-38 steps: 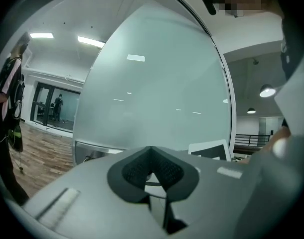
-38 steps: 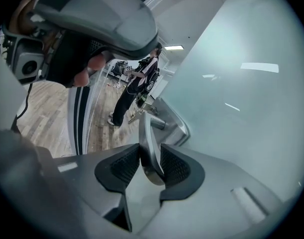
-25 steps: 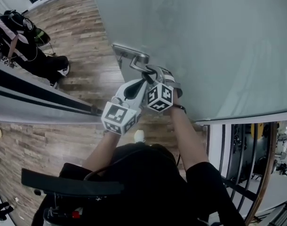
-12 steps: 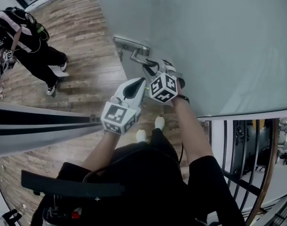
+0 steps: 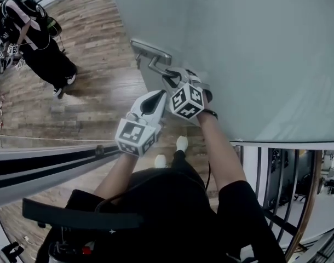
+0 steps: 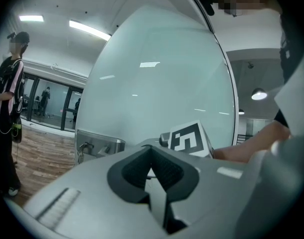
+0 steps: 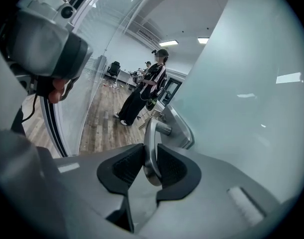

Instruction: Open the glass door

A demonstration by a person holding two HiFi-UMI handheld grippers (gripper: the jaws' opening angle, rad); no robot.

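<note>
The frosted glass door (image 5: 254,48) fills the upper right of the head view, and its metal lever handle (image 5: 156,64) juts out from a lock plate (image 5: 149,48). My right gripper (image 5: 170,76) is on the end of that lever. In the right gripper view the handle (image 7: 150,133) runs between the two black pads of the right gripper (image 7: 151,166), whose jaws are closing and pressing on it from both sides. My left gripper (image 5: 157,96) hovers just below and left of the right one, shut and empty. In the left gripper view the left gripper (image 6: 152,169) points level toward the door (image 6: 157,83).
A person in black (image 5: 35,43) stands on the wooden floor (image 5: 101,81) at the upper left. A glass panel with black stripes (image 5: 46,166) crosses the left side. A dark railing (image 5: 276,174) stands at the lower right. The wearer's white shoes (image 5: 180,144) show below the grippers.
The striped glass panel at the left has slid lower in the head view. The bystander has stepped toward the upper left. Both grippers have shifted slightly, and the right one has stayed on the handle.
</note>
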